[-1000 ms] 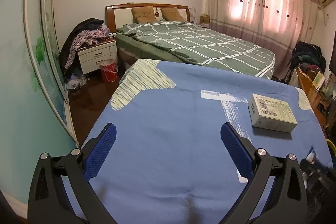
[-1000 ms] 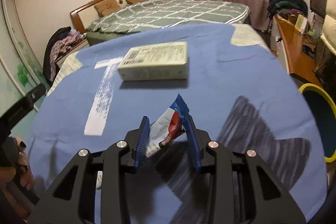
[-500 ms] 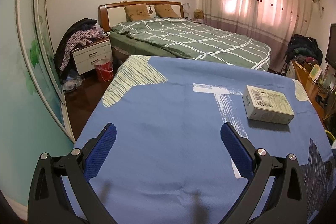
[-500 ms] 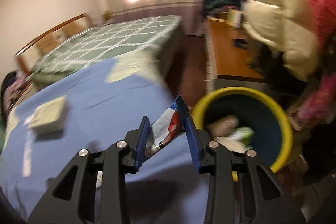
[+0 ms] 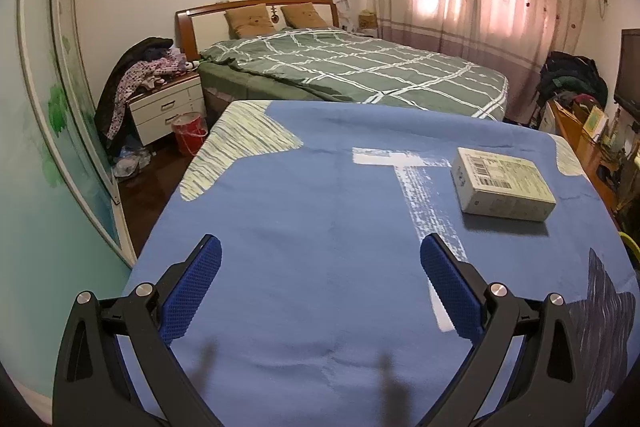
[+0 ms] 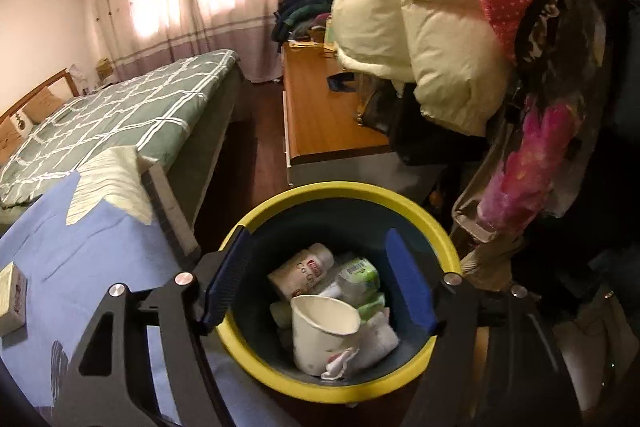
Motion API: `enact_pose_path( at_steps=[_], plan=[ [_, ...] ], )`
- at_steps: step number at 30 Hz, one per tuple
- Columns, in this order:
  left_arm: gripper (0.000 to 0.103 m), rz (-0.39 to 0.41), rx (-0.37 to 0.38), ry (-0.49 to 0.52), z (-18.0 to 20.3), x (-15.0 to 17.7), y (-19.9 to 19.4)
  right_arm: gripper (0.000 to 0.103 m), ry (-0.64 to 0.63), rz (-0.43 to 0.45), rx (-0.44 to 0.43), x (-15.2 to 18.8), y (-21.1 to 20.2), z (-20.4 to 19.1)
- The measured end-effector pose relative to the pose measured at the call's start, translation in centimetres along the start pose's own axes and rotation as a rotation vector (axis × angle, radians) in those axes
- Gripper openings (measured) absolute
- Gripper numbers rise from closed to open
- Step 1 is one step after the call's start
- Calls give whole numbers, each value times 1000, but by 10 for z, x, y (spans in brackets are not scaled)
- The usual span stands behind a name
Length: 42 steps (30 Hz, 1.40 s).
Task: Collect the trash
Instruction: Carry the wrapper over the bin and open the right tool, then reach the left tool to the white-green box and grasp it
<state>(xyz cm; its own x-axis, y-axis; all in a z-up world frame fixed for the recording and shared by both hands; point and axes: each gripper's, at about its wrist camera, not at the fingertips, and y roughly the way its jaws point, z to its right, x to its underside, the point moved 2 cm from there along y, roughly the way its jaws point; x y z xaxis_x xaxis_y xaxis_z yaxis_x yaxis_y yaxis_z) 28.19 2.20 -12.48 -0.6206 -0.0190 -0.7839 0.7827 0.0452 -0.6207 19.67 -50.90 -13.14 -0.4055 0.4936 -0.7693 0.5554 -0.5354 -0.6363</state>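
Right gripper over bin, jaws spread, nothing held.
Right gripper (image 6: 320, 279) hangs above the yellow-rimmed bin (image 6: 420, 215); paper cup (image 6: 320, 335) and wrappers lie inside, below the fingers. Left gripper (image 5: 320, 283) spread wide above the blue cloth (image 5: 300, 207); white box (image 5: 502, 183) lies ahead to its right, apart.

Bin (image 6: 436, 227) mouth unobstructed from above; hanging jackets (image 6: 420, 27) crowd its far right. Blue cloth (image 5: 320, 227) largely open, blocked only far right by the box (image 5: 502, 189).
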Motion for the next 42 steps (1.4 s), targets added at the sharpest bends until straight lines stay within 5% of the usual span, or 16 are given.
enact_pose_path(
  at_steps=[9, 16, 21, 30, 42],
  plan=[
    [98, -128, 128, 125, 62, 7, 14, 79, -120, 77, -30, 4, -22, -33],
    [98, -173, 258, 139, 124, -19, 33, 81, -103, 54, -67, 5, -20, -32],
    [98, -161, 281, 121, 130, -44, 61, 81, -113, 56, -78, 5, -21, -34],
    [98, -265, 393, 203, 133, -46, 109, 81, -123, 43, -96, 7, -21, -38],
    [98, -265, 599, 420, 193, -18, 69, 81, -122, 38, -99, 8, -21, -40]
  ],
)
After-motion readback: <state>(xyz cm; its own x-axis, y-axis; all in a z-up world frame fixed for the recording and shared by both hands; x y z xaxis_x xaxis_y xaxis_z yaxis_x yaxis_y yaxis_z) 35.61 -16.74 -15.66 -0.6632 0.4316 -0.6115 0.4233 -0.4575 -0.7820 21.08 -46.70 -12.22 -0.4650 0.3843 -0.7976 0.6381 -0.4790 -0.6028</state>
